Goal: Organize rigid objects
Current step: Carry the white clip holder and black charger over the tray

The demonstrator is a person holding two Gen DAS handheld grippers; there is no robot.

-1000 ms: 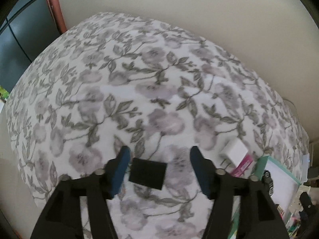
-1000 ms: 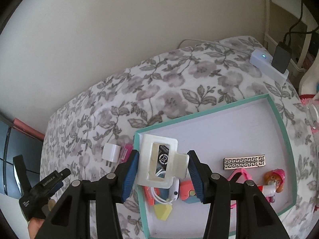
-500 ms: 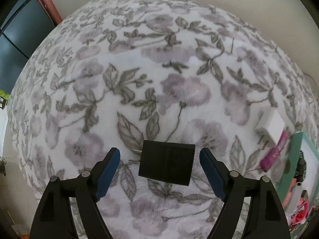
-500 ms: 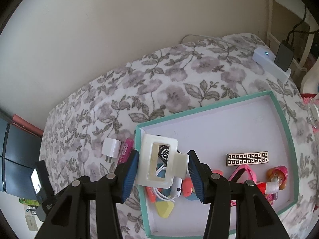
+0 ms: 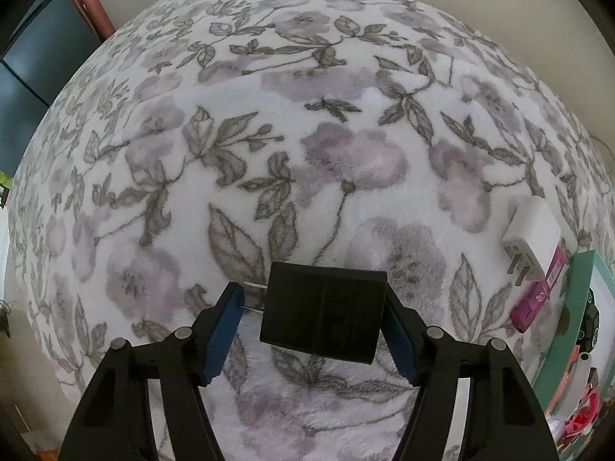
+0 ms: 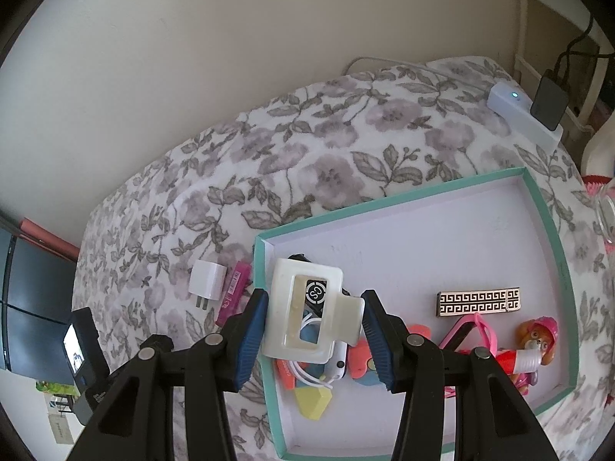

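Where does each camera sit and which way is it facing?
Left wrist: on the left hand-held gripper, looking steeply down at the floral blanket; its own two fingers show, closing around a black charger.
Right wrist: on the right hand-held gripper, looking down at the teal tray; its fingers clamp a white frame, and the other gripper's body shows at lower left.
Shared: the blanket, the white charger, the pink stick and the tray.

Floral blanket point(image 5: 346, 146) covering the bed; lying on it: black charger point(image 5: 323, 311), white charger point(image 5: 532, 246) w/ pink stick point(image 5: 538, 296) touching it, teal-rimmed tray point(image 6: 546, 207), white power strip point(image 6: 522, 115) at far corner.
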